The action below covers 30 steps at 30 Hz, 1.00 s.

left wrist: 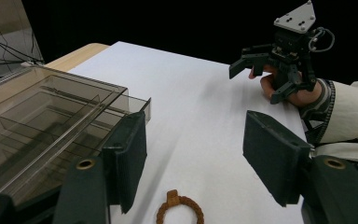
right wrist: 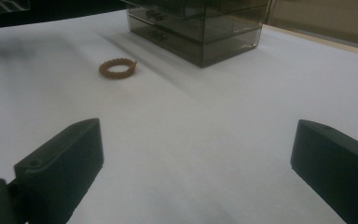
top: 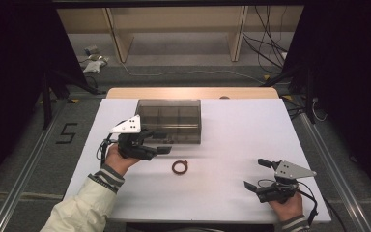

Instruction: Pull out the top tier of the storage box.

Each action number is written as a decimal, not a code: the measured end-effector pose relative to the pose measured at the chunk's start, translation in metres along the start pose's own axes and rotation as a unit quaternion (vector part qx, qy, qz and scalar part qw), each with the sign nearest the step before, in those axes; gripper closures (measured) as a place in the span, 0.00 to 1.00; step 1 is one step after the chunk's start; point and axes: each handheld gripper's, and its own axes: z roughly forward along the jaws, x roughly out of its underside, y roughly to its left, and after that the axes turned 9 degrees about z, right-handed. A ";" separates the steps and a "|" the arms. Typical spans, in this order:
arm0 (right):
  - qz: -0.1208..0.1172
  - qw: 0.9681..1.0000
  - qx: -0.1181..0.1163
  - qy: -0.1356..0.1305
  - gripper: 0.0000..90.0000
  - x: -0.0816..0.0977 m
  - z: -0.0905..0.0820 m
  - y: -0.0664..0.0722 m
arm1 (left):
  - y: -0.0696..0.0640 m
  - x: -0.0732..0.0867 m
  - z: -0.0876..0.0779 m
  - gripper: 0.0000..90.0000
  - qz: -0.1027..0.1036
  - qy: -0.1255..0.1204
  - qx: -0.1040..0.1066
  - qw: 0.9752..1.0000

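Near the desk's middle, the beaded bracelet [top: 179, 167] lies free; left gripper [top: 160, 143], jaws spread and empty, must descend onto it beside the drawer box [top: 170, 120].

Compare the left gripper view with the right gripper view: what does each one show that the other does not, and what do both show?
The left gripper view looks down through the clear top of the smoky organizer box onto its inner dividers, and it has the right gripper in a hand across the table. The right gripper view shows the box's front with its drawer handles. Both share the white table, the box, and the brown beaded bracelet lying flat, apart from the box. In each, the view's own jaws stand apart with nothing between them.
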 end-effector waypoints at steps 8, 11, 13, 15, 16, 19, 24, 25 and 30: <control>0.001 1.000 0.000 0.000 0.04 0.000 0.000 0.000 | 0.008 -0.007 0.001 0.49 0.007 0.009 0.012 1.000; 0.001 1.000 -0.001 0.000 0.04 0.000 0.000 0.000 | 0.010 -0.009 0.002 0.51 0.015 0.015 0.012 1.000; 0.000 1.000 -0.001 0.000 0.04 0.000 0.000 0.000 | 0.011 -0.010 0.003 0.52 0.022 0.016 0.011 1.000; 0.001 1.000 -0.001 0.000 0.04 0.000 0.000 0.000 | 0.012 -0.010 0.004 0.53 0.029 0.016 0.007 0.999; 0.001 1.000 -0.001 0.000 0.04 0.000 0.000 0.000 | 0.013 -0.010 0.005 0.53 0.036 0.015 0.002 0.999; 0.001 1.000 -0.001 0.000 0.04 0.000 0.000 0.000 | 0.014 -0.011 0.006 0.48 0.054 0.017 -0.023 0.998; 0.001 1.000 -0.001 0.000 0.04 0.000 0.000 0.000 | 0.019 -0.013 0.008 0.49 0.053 0.030 -0.022 0.998; 0.000 1.000 -0.001 0.000 0.04 0.000 0.000 0.000 | 0.020 -0.013 0.008 0.49 0.049 0.031 -0.023 0.998; 0.002 1.000 -0.005 0.000 0.04 0.000 0.000 0.000 | 0.027 -0.014 0.011 0.50 0.036 0.037 -0.020 0.998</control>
